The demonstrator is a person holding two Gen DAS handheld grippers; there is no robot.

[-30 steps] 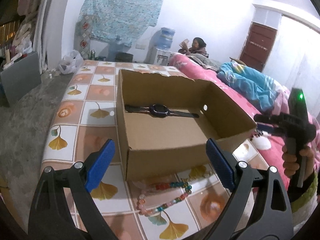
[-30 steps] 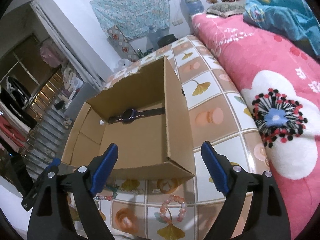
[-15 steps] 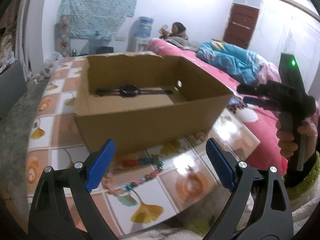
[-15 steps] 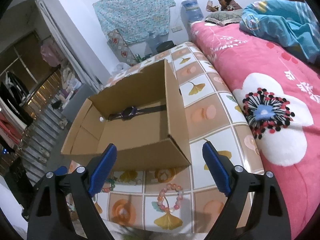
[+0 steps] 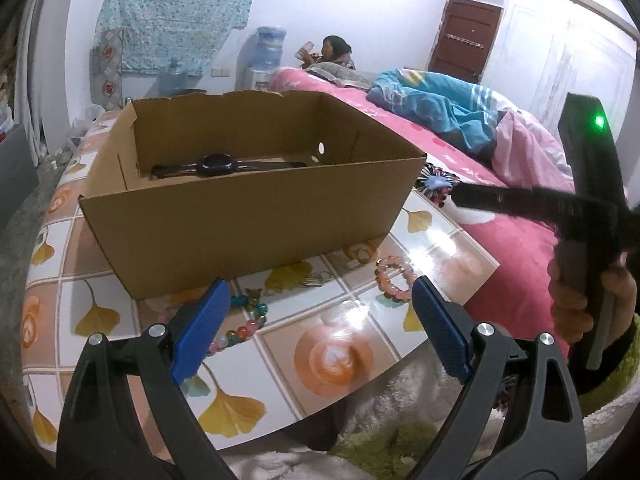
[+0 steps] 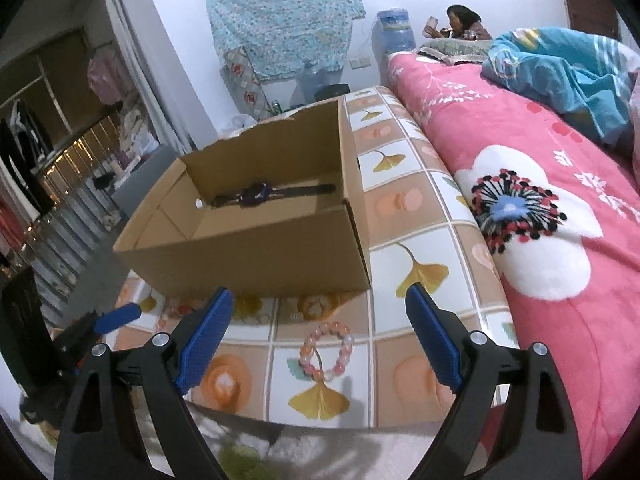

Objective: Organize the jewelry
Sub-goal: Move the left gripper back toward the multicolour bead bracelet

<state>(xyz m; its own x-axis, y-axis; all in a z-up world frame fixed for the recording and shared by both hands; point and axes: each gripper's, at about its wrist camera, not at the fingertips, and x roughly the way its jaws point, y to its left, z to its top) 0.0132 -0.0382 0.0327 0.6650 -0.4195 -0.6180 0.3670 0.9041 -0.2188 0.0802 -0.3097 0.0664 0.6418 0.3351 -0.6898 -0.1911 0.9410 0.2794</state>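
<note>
Grippers have both drawn back and lowered since a second ago: left gripper (image 5: 320, 320) and right gripper (image 6: 316, 332) spread wide, empty. Pink bracelet (image 6: 327, 350) lies at twelve o'clock (likely next), watch (image 6: 256, 194) already boxed.

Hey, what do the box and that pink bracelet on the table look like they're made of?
Box: plain brown corrugated cardboard, matte, with a torn back edge and folded seams. Pink bracelet: round, glossy, translucent beads, likely glass or plastic; the pictures cannot settle which. Table: covered in a shiny printed sheet that reflects light.
</note>
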